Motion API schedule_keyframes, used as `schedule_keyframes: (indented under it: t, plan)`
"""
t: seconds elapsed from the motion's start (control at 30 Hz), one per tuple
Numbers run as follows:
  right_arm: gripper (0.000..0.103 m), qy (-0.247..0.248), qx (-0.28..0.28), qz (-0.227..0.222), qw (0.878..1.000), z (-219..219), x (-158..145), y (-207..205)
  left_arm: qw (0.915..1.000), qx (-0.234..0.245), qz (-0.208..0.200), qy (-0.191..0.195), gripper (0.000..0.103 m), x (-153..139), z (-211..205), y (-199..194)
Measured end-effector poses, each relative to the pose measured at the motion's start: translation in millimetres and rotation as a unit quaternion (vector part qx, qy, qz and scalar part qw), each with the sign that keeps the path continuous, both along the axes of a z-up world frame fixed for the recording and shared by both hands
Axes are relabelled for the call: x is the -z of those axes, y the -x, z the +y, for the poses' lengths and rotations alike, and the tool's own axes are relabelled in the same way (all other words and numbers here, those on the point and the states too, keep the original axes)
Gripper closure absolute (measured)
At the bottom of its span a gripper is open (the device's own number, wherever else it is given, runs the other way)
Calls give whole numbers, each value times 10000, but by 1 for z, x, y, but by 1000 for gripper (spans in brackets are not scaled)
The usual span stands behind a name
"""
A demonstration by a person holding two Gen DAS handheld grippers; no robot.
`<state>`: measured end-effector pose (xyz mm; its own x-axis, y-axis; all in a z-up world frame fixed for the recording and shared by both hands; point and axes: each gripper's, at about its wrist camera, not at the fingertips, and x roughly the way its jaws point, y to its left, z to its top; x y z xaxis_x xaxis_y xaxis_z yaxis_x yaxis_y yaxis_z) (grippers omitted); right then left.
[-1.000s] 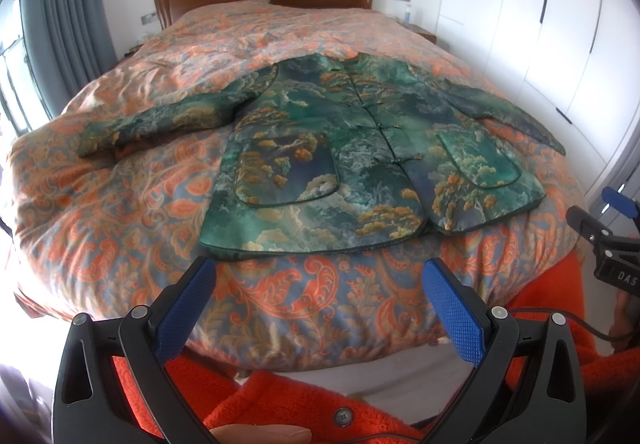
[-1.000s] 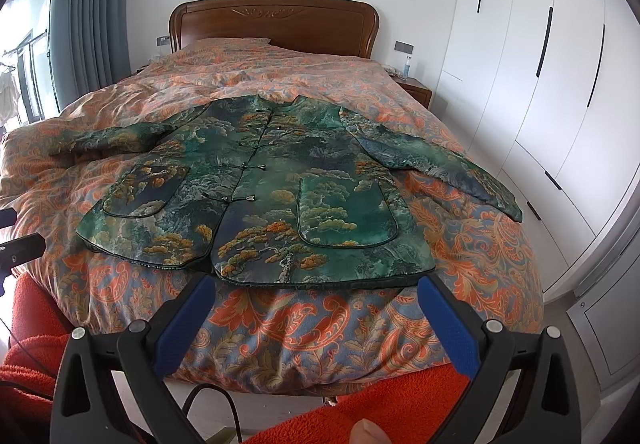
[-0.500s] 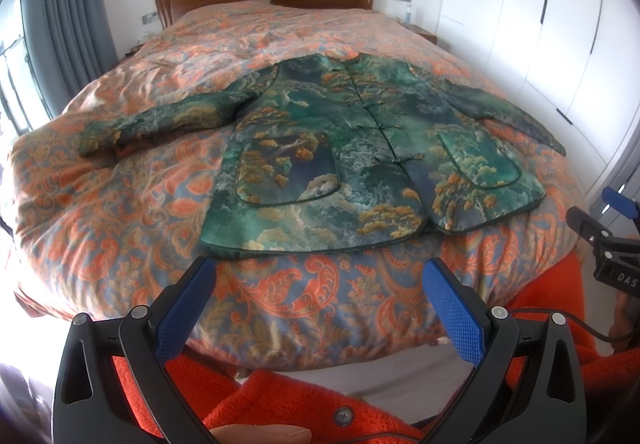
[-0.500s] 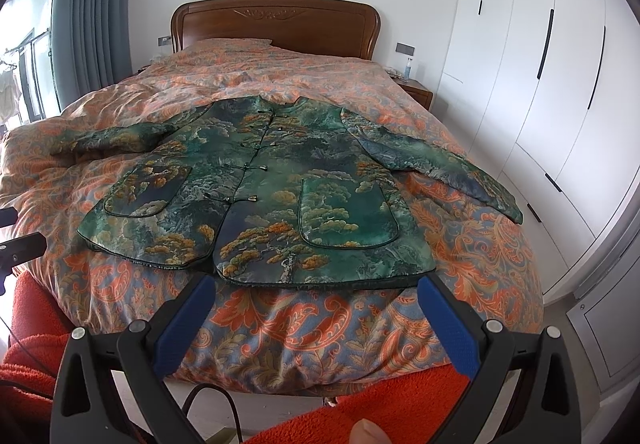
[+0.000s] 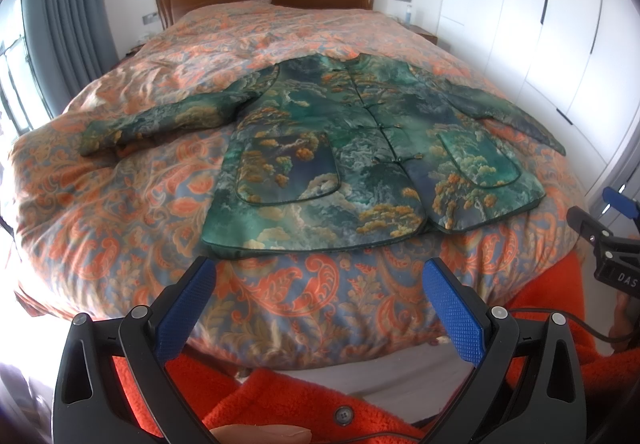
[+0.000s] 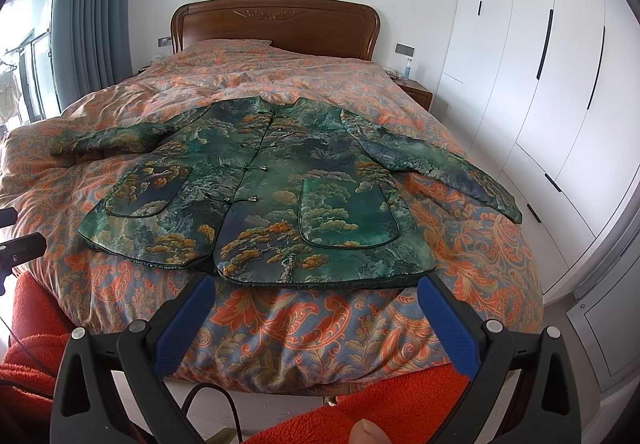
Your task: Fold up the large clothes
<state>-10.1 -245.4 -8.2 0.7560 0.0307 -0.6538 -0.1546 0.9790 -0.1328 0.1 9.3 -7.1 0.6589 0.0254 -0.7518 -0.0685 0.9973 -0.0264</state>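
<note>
Jacket [image 5: 360, 160] beyond hand-held gripper [image 5: 320, 284] (flat, untouched)

Jacket [image 5: 360, 164]: cloth, showing a satin sheen, printed, piped edges.
Quilt [image 5: 120, 212]: matt cloth, lying rumpled.
Headboard [image 6: 276, 24]: wood, shining with polish, carved.
Pads [image 6: 184, 328]: blue plastic, showing a knurled texture.
Wardrobe [image 6: 540, 64]: smooth, white, looking matt.
Sleeve [image 5: 560, 304]: fuzzy orange fleece.

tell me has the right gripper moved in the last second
Barely. The right gripper crept slightly forward and down: the headboard sits marginally lower in its view than before.
</note>
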Motion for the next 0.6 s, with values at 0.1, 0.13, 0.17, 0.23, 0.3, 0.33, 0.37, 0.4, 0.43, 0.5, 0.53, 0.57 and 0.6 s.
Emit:
schedule_keyframes:
  t: [0.1, 0.13, 0.17, 0.23, 0.3, 0.33, 0.37, 0.4, 0.43, 0.5, 0.53, 0.57, 0.6]
  plan:
    - [0, -1, 1, -6, 10000, 0, 0, 0, 10000, 1, -6, -1, 0, 0, 0, 0]
    - [0, -8, 0, -5, 10000, 0, 0, 0, 10000, -2, -14, 4, 0, 0, 0, 0]
    - [0, -16, -4, -12, 10000, 0, -1, 0, 10000, -7, -19, 4, 0, -1, 1, 0]
    - [0, -13, -17, -55, 10000, 0, -3, 2, 10000, -3, -19, 6, 0, -1, 1, 1]
    - [0, 8, -26, -76, 10000, 0, -5, 2, 10000, -4, -12, -5, 0, -1, 1, 1]
    - [0, 8, -22, -81, 10000, 0, -5, 2, 10000, -9, -13, -9, 0, -1, 1, 1]
    - [0, -2, -18, -83, 10000, 0, -5, 1, 10000, -14, -18, -10, 0, -1, 1, 1]
    - [0, -12, -15, -85, 10000, 0, -5, 1, 10000, -13, -26, -2, 0, -1, 1, 1]
    - [0, -16, -10, -89, 10000, -1, -6, 1, 10000, -21, -39, -11, 0, -2, 2, 2]
    - [0, -12, -4, -100, 9999, 0, -5, 1, 10000, -37, -58, -30, 0, -4, 4, 3]
    - [0, -12, -8, -102, 9999, 0, -5, 0, 10000, -45, -60, -40, 0, -5, 4, 3]
    - [0, -12, -13, -105, 9999, 1, -6, 0, 10000, -52, -56, -45, 0, -5, 5, 3]
    - [0, -14, -16, -111, 9999, 1, -5, 1, 10000, -57, -48, -50, 0, -5, 6, 3]
